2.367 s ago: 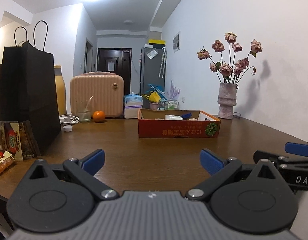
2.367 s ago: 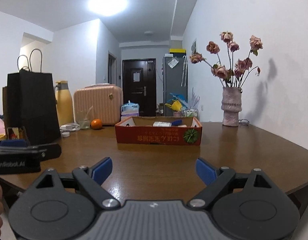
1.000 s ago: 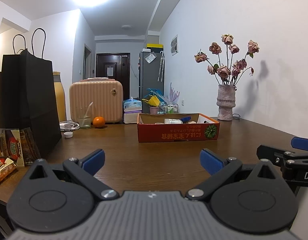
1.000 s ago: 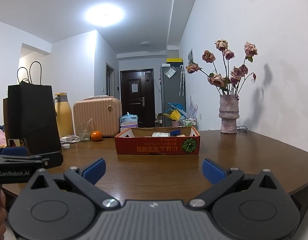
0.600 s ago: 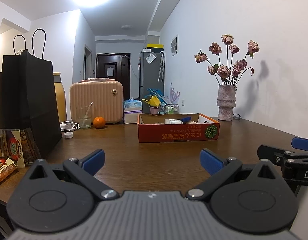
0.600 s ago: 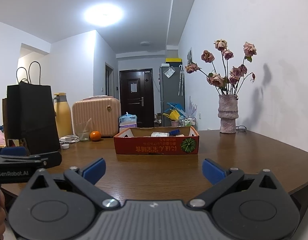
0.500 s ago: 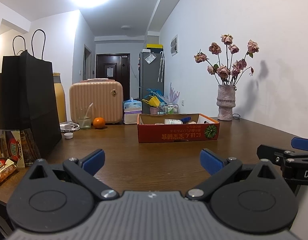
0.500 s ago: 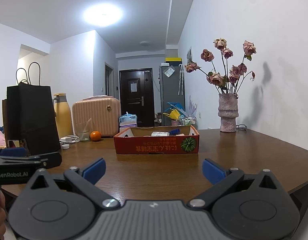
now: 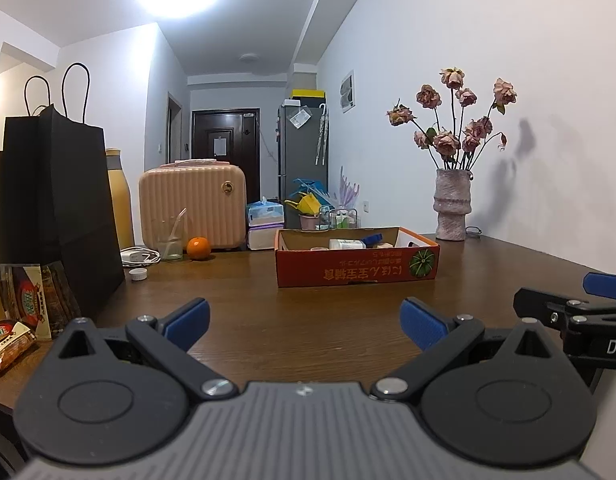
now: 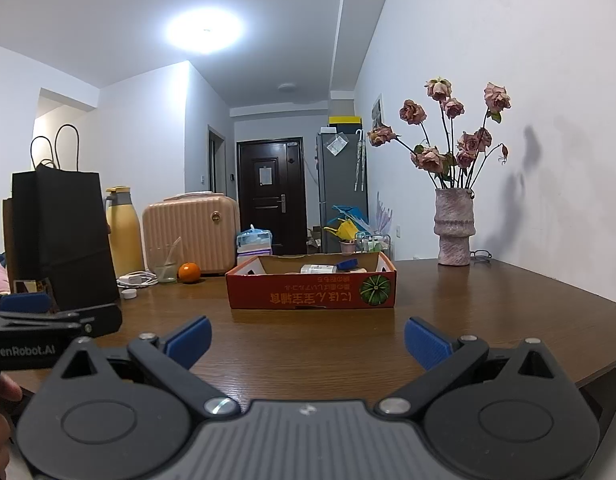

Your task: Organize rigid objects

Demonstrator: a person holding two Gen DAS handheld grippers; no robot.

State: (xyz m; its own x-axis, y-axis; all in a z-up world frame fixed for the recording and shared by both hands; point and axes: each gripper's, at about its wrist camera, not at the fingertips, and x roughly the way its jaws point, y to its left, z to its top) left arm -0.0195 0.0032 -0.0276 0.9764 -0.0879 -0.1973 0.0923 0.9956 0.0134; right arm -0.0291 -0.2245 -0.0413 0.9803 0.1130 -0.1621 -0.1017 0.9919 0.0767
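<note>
We hold our left gripper [image 9: 304,322] low over the near edge of the brown wooden table [image 9: 308,312], its blue-padded jaws spread wide with nothing between them, and our right gripper [image 10: 308,338] sits the same way, jaws far apart and empty. From the left wrist, the red cardboard box [image 9: 357,270] lies at about one o'clock, well apart from the fingers, and inside it we make out a white bottle [image 9: 346,244] and a blue item [image 9: 371,237] lying among other things too small to tell. From the right wrist the same box sits nearly at twelve o'clock. At eleven o'clock in the left view stand a pink ribbed case [image 9: 192,206], a clear glass [image 9: 170,240] with a straw, and an orange [image 9: 198,248] just beside it, with a small white cap [image 9: 138,274] nearer to us. At ten o'clock a black paper bag [image 9: 56,208] rises tall, a yellow flask [image 9: 118,196] behind it and snack packets [image 9: 12,332] at its foot. At two o'clock a grey vase [image 9: 451,206] of dried roses stands against the wall. Part of the right gripper shows at three o'clock in the left view, and the left one at nine o'clock in the right view.
</note>
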